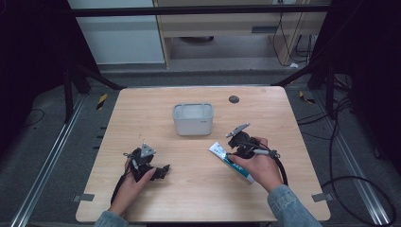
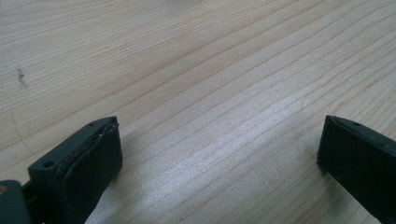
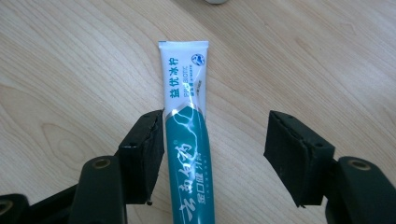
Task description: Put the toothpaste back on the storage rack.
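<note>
A white and teal toothpaste tube lies flat on the wooden table, right of centre. My right gripper hovers over its middle. In the right gripper view the tube runs up between the jaws of the right gripper, which stands open; the tube touches the left pad and is well apart from the right pad. My left gripper rests low at the front left of the table. In the left gripper view the left gripper is open over bare wood.
A grey-white plastic bin stands upright at the table's centre, behind both grippers. A dark round grommet sits near the far edge. Cables trail on the floor to the right.
</note>
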Motion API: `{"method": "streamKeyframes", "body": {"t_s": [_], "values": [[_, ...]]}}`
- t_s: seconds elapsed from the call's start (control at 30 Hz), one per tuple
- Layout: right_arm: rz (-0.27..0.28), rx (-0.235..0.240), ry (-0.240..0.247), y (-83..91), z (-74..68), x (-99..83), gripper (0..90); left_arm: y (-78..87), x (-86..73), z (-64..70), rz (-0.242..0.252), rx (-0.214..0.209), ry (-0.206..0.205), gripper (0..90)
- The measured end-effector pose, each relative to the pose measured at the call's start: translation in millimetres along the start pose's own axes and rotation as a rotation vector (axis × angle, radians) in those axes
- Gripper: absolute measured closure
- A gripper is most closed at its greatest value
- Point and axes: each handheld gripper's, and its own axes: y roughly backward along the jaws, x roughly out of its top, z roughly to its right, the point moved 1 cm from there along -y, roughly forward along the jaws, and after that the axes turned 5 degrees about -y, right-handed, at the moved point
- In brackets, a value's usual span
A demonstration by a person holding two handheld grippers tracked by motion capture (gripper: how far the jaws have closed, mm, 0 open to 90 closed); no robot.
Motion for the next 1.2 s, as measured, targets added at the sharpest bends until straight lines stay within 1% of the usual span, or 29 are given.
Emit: {"method": "streamKeyframes", "body": {"t_s": [0.17, 0.27, 0.5, 0.67, 0.73, 0.9, 1.13, 1.2], "values": [[-0.015, 0.008, 0.006, -2.9, -2.0, 1.5, 37.6, 0.0, 0.0, 0.0, 0.0, 0.0, 0.0, 0.0], [-0.031, 0.021, 0.016, -6.9, -6.5, 1.9, 37.2, 0.0, 0.0, 0.0, 0.0, 0.0, 0.0, 0.0], [-0.045, 0.032, 0.023, -11.4, -11.3, 3.6, 37.9, 0.0, 0.0, 0.0, 0.0, 0.0, 0.0, 0.0], [-0.058, 0.04, 0.036, -13.6, -15.2, 6.0, 40.5, 0.0, 0.0, 0.0, 0.0, 0.0, 0.0, 0.0], [-0.065, 0.04, 0.045, -15.3, -16.5, 6.8, 43.3, 0.0, 0.0, 0.0, 0.0, 0.0, -0.001, 0.0], [-0.073, 0.044, 0.04, -18.6, -17.0, 8.2, 46.4, 0.0, 0.0, 0.0, 0.0, 0.0, -0.001, 0.0], [-0.088, 0.056, 0.032, -24.0, -18.0, 9.1, 44.2, 0.0, 0.0, 0.0, 0.0, 0.0, -0.001, 0.0], [-0.108, 0.063, 0.032, -29.2, -19.0, 9.6, 41.5, 0.0, 0.0, 0.0, 0.0, 0.0, -0.001, 0.0]]}}
